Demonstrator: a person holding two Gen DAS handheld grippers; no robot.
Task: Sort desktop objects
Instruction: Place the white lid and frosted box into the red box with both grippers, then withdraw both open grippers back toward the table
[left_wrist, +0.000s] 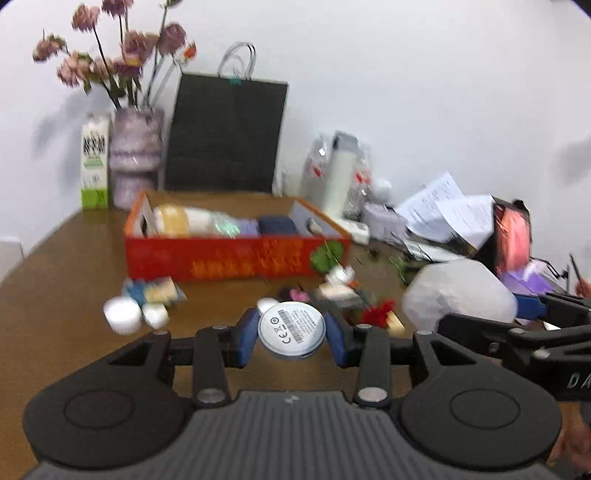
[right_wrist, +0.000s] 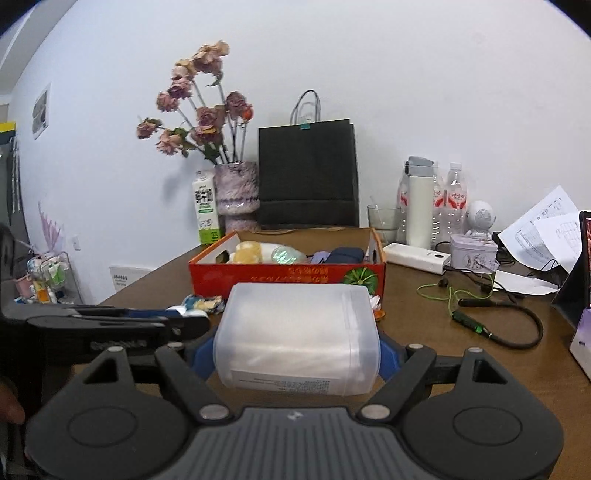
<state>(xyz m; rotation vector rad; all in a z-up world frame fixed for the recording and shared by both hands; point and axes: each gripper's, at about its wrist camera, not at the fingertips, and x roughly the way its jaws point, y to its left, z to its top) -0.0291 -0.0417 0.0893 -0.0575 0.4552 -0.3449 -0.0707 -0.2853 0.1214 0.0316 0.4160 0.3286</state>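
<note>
My left gripper (left_wrist: 291, 334) is shut on a round white disc (left_wrist: 291, 330) with a printed label, held above the brown table (left_wrist: 66, 266). My right gripper (right_wrist: 297, 350) is shut on a wide translucent plastic container (right_wrist: 297, 338) with white contents; the same container (left_wrist: 458, 295) shows at the right of the left wrist view. Beyond both stands an open red cardboard box (left_wrist: 236, 256), also the red box (right_wrist: 288, 275), holding a yellow and white plush, a shiny packet and a dark blue pouch. Small loose items lie in front of the box.
A vase of dried flowers (right_wrist: 236, 195), a milk carton (right_wrist: 205, 210) and a black paper bag (right_wrist: 308, 177) stand by the wall. Bottles (right_wrist: 454, 199), a glass, a power bank (right_wrist: 415, 256), a green cable (right_wrist: 469, 317) and papers (right_wrist: 543, 225) fill the right. White tubs (left_wrist: 123, 314) lie at the left.
</note>
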